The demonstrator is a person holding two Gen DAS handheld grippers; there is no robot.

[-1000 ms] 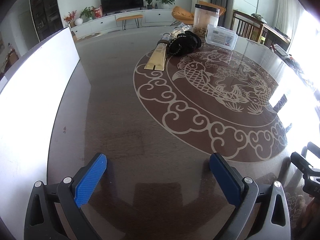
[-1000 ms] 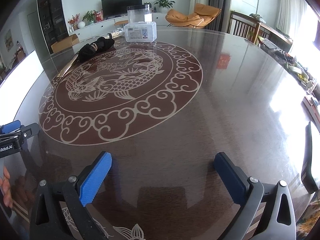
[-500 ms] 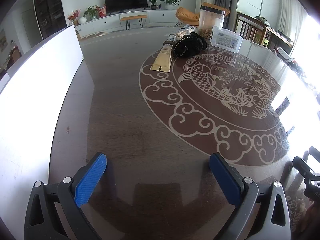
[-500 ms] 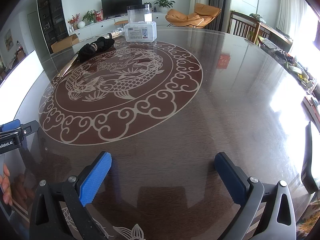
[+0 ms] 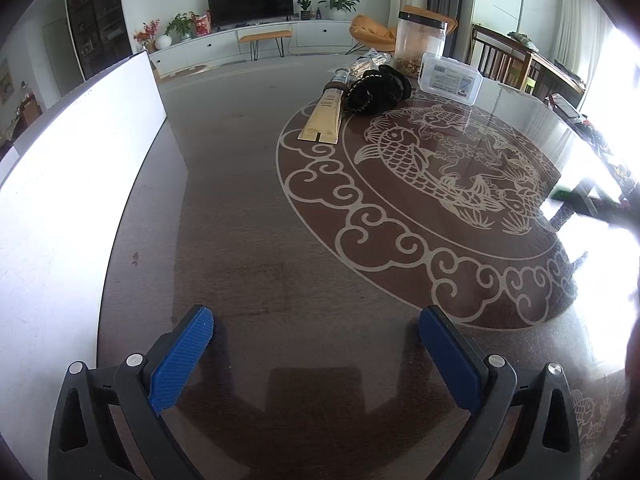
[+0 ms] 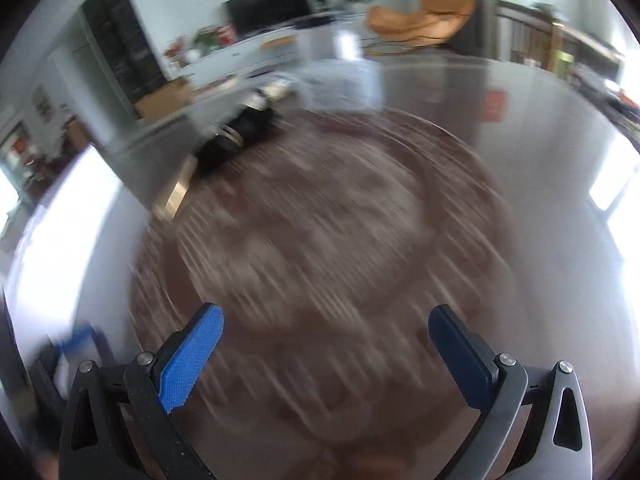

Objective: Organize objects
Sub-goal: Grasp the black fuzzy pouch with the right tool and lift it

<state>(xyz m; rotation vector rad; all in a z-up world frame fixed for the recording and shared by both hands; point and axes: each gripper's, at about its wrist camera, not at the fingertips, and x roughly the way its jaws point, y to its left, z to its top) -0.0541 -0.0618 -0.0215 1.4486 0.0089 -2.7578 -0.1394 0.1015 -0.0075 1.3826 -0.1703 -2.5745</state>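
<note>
— Reaching out was the step, I'd judge; both the left gripper (image 5: 316, 334) and right gripper (image 6: 326, 330) had jaws spread wide, holding nothing.

— And the things?

— Clustered far across the surface (image 5: 256, 240): gold tube (image 5: 325, 118), black glove (image 5: 378, 90), clear box (image 5: 450, 79), well apart from the jaws. Next called for closing that gap.

A dark, glossy table (image 5: 248, 264) inlaid with a pale fish-and-cloud medallion (image 5: 420, 176) carries a cluster of items at its far side: a flat tan packet (image 5: 323, 119), a black bundle (image 5: 378, 90) touching its far end, a clear lidded box (image 5: 450, 78) just beside that, and a tall clear jar (image 5: 420, 42) behind. The right wrist view is blurred.
</note>
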